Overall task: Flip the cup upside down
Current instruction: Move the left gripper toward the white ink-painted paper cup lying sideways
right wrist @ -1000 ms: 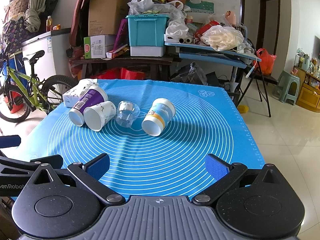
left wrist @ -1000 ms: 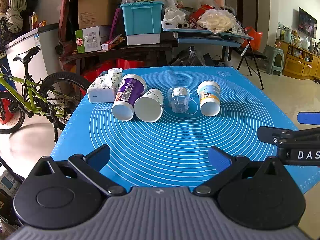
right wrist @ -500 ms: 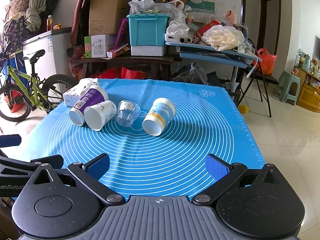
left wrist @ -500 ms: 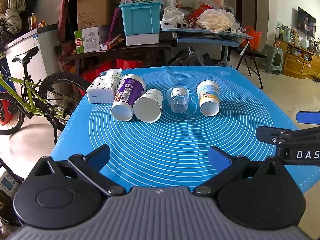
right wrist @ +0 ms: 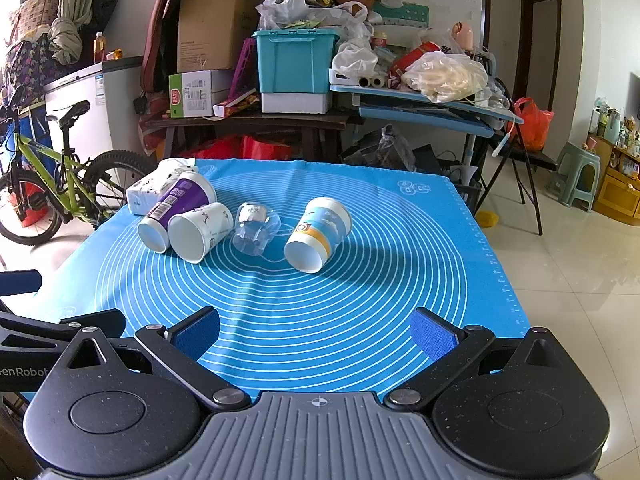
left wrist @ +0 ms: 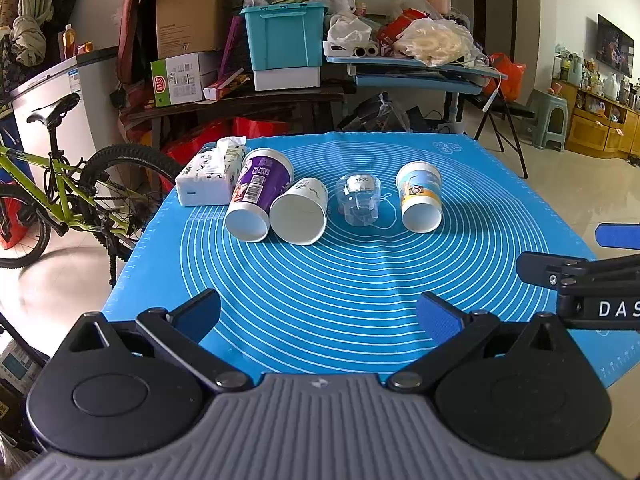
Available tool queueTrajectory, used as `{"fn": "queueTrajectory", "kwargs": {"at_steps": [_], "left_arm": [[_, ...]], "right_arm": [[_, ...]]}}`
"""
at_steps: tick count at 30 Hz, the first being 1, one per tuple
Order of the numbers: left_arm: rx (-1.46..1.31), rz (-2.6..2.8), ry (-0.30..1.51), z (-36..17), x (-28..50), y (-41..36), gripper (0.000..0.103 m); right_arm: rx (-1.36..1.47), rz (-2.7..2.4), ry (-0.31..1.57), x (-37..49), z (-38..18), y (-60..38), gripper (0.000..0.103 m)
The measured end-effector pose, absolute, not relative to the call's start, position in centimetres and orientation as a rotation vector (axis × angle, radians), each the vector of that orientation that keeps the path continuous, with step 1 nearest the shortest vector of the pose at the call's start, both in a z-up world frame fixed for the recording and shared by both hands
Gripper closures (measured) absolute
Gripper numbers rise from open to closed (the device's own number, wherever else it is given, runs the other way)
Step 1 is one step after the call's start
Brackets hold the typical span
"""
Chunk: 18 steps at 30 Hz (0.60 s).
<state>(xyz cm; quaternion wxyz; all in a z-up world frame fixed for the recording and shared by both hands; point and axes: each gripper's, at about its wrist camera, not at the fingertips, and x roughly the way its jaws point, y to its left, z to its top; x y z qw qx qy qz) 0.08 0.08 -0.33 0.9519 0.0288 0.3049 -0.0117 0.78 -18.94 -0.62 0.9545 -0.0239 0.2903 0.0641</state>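
Nothing has changed over the last second: four cups lie on their sides in a row on the blue mat (left wrist: 360,300) covering the bench — purple cup (left wrist: 256,196) touching the white cup (left wrist: 300,216), then clear cup (left wrist: 359,199), then the blue-and-yellow cup (left wrist: 420,196) apart at the right, none flipped yet, so I'd say the task hasn't started. Left tongs (left wrist: 318,312) and right tongs (right wrist: 314,332) both hover at the near edge, level, pointing at the row, fingers spread wide and empty, well apart from every cup.
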Motion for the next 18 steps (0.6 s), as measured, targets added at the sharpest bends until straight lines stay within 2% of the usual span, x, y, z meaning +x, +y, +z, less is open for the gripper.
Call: {"fn": "queueTrajectory", "kwargs": {"at_steps": [18], "left_arm": [[0.119, -0.007, 0.57, 0.0, 3.3, 0.4, 0.001]], "right_arm": [[-0.042, 0.1, 0.571, 2.8, -1.1, -20.3, 0.0]]}}
